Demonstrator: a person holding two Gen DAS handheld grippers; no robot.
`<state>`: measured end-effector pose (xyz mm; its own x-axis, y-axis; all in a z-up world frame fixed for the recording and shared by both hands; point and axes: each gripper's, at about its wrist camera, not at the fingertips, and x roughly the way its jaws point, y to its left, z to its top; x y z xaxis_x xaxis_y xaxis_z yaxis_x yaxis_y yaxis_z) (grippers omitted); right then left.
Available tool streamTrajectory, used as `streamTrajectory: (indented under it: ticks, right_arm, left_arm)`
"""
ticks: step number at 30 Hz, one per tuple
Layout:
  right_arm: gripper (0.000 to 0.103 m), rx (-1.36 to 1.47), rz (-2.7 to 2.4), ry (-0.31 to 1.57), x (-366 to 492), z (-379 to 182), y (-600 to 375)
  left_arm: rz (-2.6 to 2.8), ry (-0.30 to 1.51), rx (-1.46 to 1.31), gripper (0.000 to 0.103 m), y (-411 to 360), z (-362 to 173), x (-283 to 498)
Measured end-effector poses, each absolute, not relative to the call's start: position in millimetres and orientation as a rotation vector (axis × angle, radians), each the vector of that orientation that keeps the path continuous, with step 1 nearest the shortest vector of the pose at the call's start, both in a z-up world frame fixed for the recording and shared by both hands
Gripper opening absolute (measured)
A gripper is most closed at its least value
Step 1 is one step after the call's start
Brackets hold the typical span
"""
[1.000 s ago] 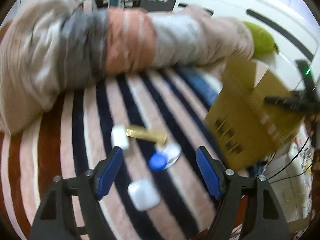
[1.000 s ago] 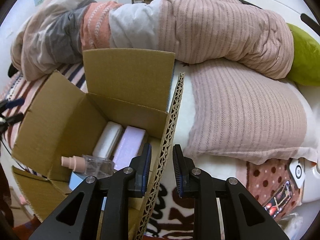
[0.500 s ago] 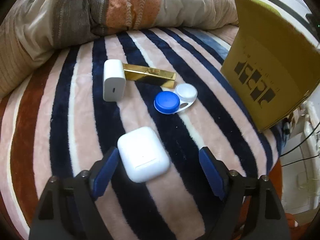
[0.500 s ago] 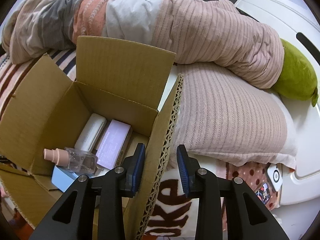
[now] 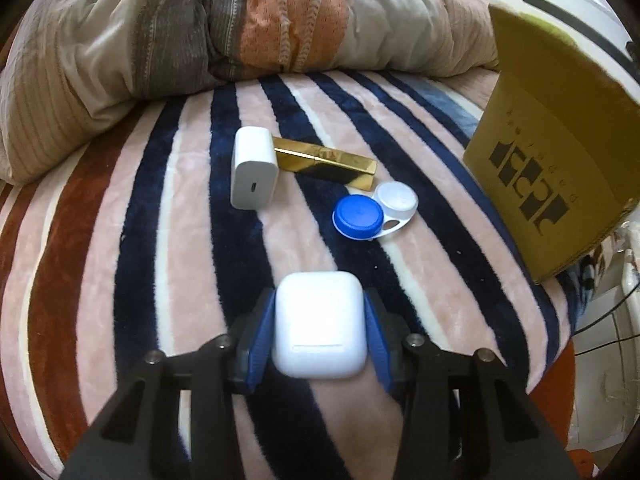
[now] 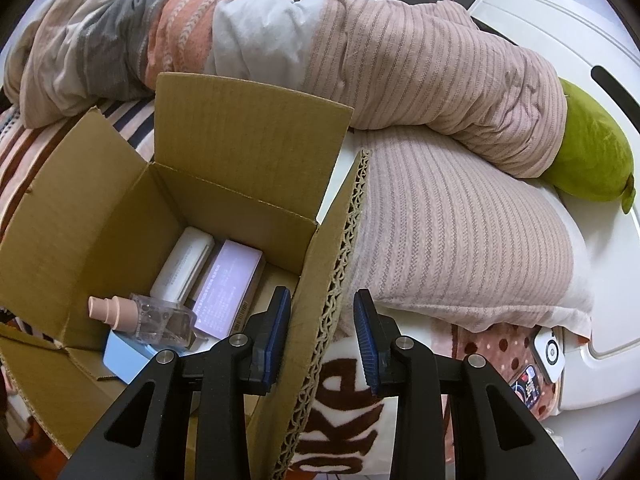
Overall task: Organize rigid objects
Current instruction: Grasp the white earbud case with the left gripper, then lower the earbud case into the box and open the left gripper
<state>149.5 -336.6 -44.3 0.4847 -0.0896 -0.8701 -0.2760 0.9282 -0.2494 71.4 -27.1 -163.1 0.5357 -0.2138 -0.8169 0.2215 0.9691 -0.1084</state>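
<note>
The left gripper [image 5: 319,334] clamps the white earbud case [image 5: 320,330] for boxing, while the right gripper [image 6: 322,330] straddles, jaws parted, the cardboard box [image 6: 248,140] flap, likely steadying it.

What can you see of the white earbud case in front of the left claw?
The earbud case is a small, glossy white box with rounded corners, apparently hard plastic. A thin seam near its close edge marks the lid, which is shut. It lies flat on the striped blanket, squeezed on both sides between the blue pads of the left claw.
</note>
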Motion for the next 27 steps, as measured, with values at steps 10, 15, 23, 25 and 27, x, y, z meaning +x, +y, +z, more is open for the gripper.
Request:
streamTrajectory:
  ticks: [10, 15, 23, 25, 27]
  right_arm:
    - [0.027, -0.376, 0.123, 1.065, 149.8, -44.3, -337.9]
    - [0.027, -0.376, 0.127, 1.064, 150.7, -44.3, -337.0]
    - [0.027, -0.363, 0.136, 1.054, 149.5, -44.0, -338.3]
    - [0.027, -0.363, 0.138, 1.052, 149.6, -43.7, -338.0]
    - [0.027, -0.368, 0.138, 1.047, 149.6, -43.3, -337.4]
  left_arm:
    - [-0.262, 0.902, 0.012, 0.040, -14.2, -130.5, 64.7]
    - [-0.324, 0.792, 0.045, 0.040, -34.3, -73.6, 66.5]
    - [-0.521, 0.704, 0.049, 0.040, -109.3, 6.8, 95.5]
    - [-0.557, 0.730, 0.092, 0.040, -139.8, 11.2, 109.2]
    - [-0.598, 0.791, 0.106, 0.040, -166.9, 7.3, 122.5]
